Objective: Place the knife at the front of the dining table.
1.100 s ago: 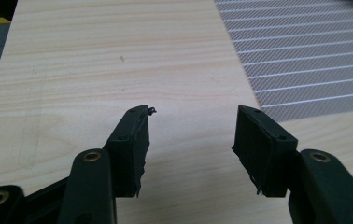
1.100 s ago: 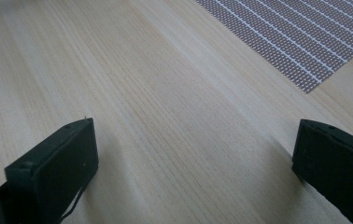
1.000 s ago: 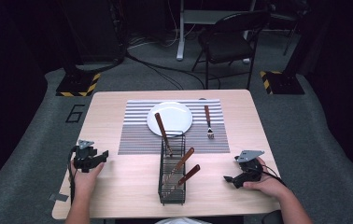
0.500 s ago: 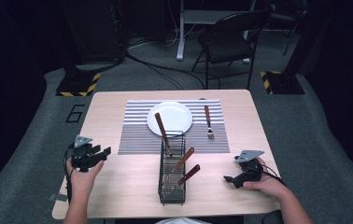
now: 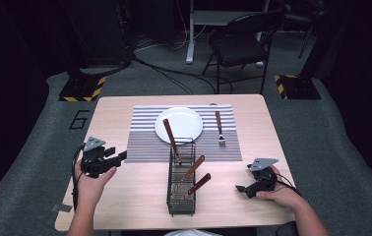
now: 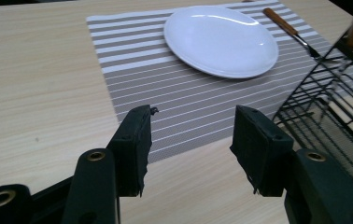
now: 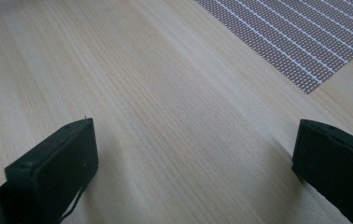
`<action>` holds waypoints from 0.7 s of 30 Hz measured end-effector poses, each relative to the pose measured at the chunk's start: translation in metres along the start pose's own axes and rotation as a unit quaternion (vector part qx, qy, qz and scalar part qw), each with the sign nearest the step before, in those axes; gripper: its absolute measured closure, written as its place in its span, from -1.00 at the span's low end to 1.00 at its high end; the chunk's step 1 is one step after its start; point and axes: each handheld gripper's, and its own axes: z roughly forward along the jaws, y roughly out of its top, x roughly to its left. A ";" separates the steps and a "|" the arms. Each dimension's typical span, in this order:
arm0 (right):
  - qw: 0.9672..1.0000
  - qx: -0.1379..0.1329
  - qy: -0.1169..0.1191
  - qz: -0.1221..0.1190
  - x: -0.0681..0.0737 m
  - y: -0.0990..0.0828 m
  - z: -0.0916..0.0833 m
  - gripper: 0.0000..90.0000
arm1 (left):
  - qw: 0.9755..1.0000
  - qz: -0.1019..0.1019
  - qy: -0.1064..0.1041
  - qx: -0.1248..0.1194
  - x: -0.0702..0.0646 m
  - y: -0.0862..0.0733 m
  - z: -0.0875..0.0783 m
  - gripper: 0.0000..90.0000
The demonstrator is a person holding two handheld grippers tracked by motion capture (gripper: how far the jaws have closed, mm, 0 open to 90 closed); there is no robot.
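My left gripper [image 5: 119, 157] hangs over the table's left side, held in a hand and pointing right toward the striped placemat [image 5: 144, 142]. Its jaws are open with nothing between them and have just been opening a little. In the left gripper view the gripper [image 6: 192, 119] faces the placemat [image 6: 165, 93], the white plate [image 6: 221, 39] and a wooden-handled fork [image 6: 289, 30]. My right gripper [image 5: 241, 188] rests low at the front right, open and pointing left. Its wide-set jaws [image 7: 193, 135] frame bare wood.
A black wire basket [image 5: 181, 196] stands at the front centre with three wooden-handled utensils [image 5: 194, 168] leaning in it. The plate [image 5: 178, 124] and fork [image 5: 219, 129] lie on the placemat. A chair [image 5: 243, 44] stands beyond the table.
My left hand has lifted its gripper off the table and carried it slightly toward the placemat. The right hand has stayed where it was.
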 end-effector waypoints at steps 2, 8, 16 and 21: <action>1.000 0.000 0.000 0.000 0.000 0.000 0.000 -1.00 | 1.000 0.006 -0.011 0.002 -0.006 0.006 0.001 0.06; 1.000 0.000 0.000 0.000 0.000 0.000 0.000 -1.00 | 0.999 0.020 -0.029 0.000 -0.021 0.021 0.006 0.06; 1.000 0.000 0.000 0.000 0.000 0.000 0.000 -1.00 | 0.997 0.047 -0.063 -0.006 -0.043 0.040 0.016 0.09; 1.000 0.000 0.000 0.000 0.000 0.000 0.000 -1.00 | 0.994 0.061 -0.087 -0.003 -0.057 0.049 0.027 0.18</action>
